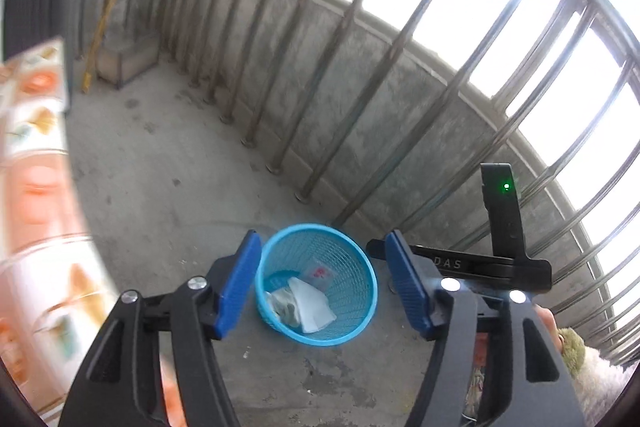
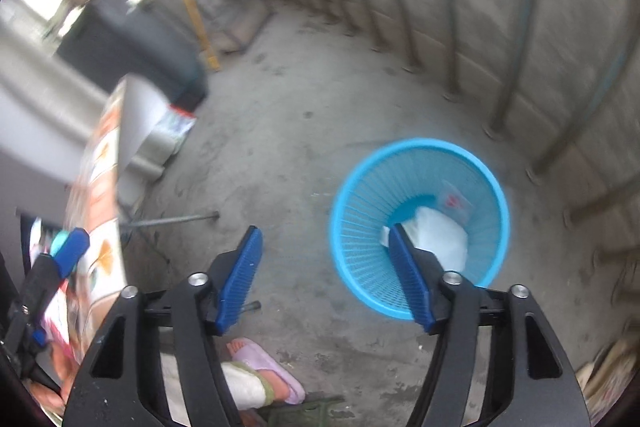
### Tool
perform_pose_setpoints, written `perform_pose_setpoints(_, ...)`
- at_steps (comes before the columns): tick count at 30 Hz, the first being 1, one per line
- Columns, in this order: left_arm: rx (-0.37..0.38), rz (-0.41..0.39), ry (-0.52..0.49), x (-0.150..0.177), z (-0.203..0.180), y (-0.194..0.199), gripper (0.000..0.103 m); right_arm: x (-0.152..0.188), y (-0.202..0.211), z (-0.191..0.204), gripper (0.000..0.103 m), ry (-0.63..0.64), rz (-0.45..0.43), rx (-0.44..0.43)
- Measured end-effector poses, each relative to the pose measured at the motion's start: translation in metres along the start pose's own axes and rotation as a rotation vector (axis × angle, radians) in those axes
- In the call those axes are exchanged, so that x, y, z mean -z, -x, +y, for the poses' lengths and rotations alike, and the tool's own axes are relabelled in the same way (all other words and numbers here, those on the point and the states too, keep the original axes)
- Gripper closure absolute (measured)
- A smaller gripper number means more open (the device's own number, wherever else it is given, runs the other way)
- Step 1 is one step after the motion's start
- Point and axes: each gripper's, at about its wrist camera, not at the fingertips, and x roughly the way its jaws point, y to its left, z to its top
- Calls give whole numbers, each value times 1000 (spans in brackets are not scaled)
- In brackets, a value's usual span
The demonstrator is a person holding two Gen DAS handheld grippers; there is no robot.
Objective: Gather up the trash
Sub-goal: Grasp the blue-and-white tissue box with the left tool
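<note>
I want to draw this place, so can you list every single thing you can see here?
Bin: one, light blue mesh, on the concrete floor by the railing.
Trash: white paper, crumpled bits and a small clear bag, inside the bin.
Railing bars: many, grey metal, along the low wall.
Table: one, orange-patterned cloth, left.
Slipper: one, lilac, on the person's foot.
Left tongs: blue pads, open, empty.
Right tongs: blue pads, open, empty.

We see a round sky-blue plastic mesh wastebasket [image 1: 316, 283] standing upright on the concrete floor, framed between the left tongs' spread blue fingers [image 1: 238, 283] and below them. Inside it lie a crumpled white paper sheet [image 1: 312, 305], a small clear plastic packet with red print [image 1: 319, 273] and a greyish scrap [image 1: 282, 307] against its left wall.
</note>
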Motion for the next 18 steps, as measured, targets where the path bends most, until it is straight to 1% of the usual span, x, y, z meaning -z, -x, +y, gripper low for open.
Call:
perform_pose_setpoints(1,-8,-22,-2,1,1,15,37,0,3,10,36,33,-4,-8)
perform_pose_setpoints(5,-85,-130,-33,9,11,85,33,4,20,58,32,171,-13,-51)
perform_pose_setpoints(6,-107,-160,-39,13,15,104,31,6,24,70,29,199,-19,-66)
perform_pose_setpoints(9,-169,-242,-26,24,31,157,30,11,35,108,26,271,-41,-127)
perform_pose_setpoints(12,-235,-319,31,36,60,209,30,17,38,153,25,336,-43,-188)
perform_pose_setpoints(14,-277,-366,81,44,83,241,30,24,37,184,25,374,-26,-240)
perform_pose_setpoints(18,-357,-428,182,62,132,298,29,38,29,248,25,441,9,-315)
